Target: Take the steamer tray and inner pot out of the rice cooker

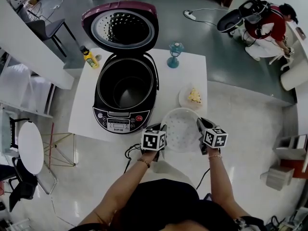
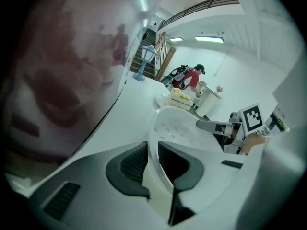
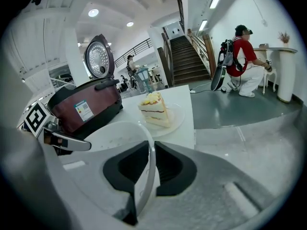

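The white perforated steamer tray [image 1: 182,127] hangs over the table's near right corner, held on both sides. My left gripper [image 1: 161,129] is shut on its left rim, which shows between the dark pads [image 2: 132,164] in the left gripper view as the tray's wall [image 2: 175,128]. My right gripper [image 1: 200,127] is shut on the right rim [image 3: 148,152]. The maroon rice cooker [image 1: 126,88] stands to the left with its lid [image 1: 121,29] up, and the dark inner pot [image 1: 126,85] sits inside it.
A slice of cake on a plate [image 1: 193,96] lies just beyond the tray. A blue lantern ornament [image 1: 174,54] and a yellow bottle [image 1: 89,58] stand at the table's [image 1: 86,105] far side. A person [image 1: 267,25] crouches on the floor at far right.
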Motion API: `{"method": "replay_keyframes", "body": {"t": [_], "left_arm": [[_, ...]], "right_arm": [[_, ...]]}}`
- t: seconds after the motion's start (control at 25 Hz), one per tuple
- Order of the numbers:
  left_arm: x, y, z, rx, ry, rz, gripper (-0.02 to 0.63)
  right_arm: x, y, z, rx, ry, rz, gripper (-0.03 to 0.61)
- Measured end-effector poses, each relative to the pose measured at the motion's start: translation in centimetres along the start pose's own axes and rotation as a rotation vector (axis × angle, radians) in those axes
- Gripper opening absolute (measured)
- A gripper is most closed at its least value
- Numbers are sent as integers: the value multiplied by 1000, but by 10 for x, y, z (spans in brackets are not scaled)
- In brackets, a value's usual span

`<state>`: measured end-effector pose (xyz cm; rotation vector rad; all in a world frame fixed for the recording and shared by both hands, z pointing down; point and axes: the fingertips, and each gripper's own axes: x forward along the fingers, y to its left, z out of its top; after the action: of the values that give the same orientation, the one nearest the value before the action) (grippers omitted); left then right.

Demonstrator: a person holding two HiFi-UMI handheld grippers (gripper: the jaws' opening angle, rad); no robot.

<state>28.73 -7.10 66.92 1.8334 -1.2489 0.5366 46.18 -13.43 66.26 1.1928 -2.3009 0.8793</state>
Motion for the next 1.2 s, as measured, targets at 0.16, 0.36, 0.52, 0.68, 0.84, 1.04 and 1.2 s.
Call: {"method": "replay_keyframes", "body": {"t": [0.16, 0.36, 0.52, 0.68, 0.84, 1.04, 1.2], "left_arm": [[-21, -8, -19, 26, 21, -40, 106], [-52, -20, -36, 30, 44, -126, 108], [-76, -26, -35, 9, 16, -181, 109], [-116, -37, -25, 6, -87, -275, 62], [-183, -48, 9, -87, -263, -430, 20], [-269, -19, 65, -89, -465, -435, 3], [-323, 40, 121, -64, -607, -318, 3]], "right_arm": [[0, 2, 0, -1, -9, -3, 37], [0, 5, 0, -52, -23, -14, 40], [-4, 9, -5, -37, -23, -6, 135], [-25, 3, 2, -59, -59, -94, 184], [-54, 2, 14, -241, -3, -243, 186], [-78, 61, 70, -394, -72, -218, 167], [-74, 145, 132, -460, -203, -85, 69]]}}
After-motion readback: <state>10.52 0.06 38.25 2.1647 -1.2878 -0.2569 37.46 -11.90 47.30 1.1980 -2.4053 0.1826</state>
